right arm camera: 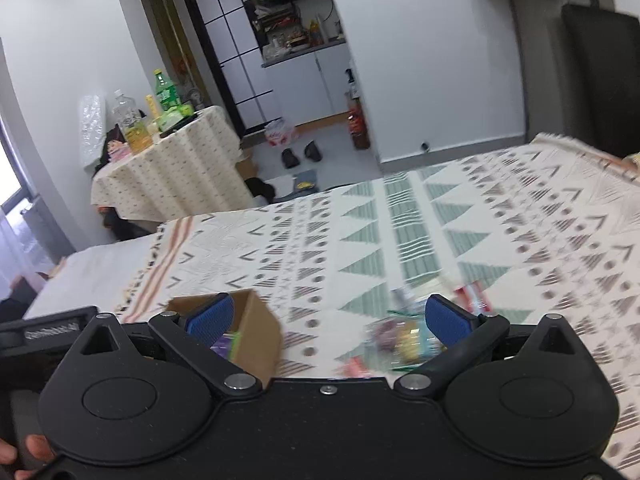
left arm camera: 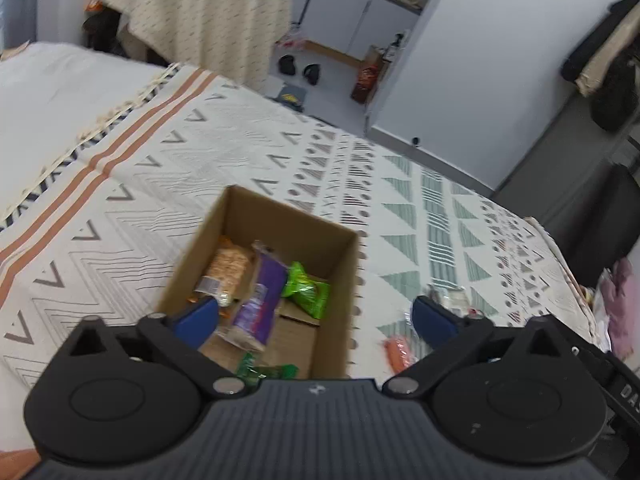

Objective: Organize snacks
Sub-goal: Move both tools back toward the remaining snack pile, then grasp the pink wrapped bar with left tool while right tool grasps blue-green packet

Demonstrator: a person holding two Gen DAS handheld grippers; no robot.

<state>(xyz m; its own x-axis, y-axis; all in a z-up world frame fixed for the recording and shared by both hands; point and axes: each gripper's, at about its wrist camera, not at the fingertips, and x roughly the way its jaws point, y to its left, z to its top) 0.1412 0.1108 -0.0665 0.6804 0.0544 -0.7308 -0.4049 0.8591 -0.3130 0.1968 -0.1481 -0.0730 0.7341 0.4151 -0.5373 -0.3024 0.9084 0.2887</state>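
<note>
Cardboard box (left arm camera: 280,248) of snacks just below wide-spread left claw (left arm camera: 316,322); right claw (right arm camera: 328,318) wide too, empty.

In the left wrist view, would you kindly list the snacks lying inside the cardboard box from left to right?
Inside the cardboard box: orange-brown cracker packet → purple wrapped bar → bright green packet.

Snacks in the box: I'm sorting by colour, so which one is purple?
The long purple packet lying in the middle of the cardboard box, between the tan cracker pack and the bright green packet.
</note>
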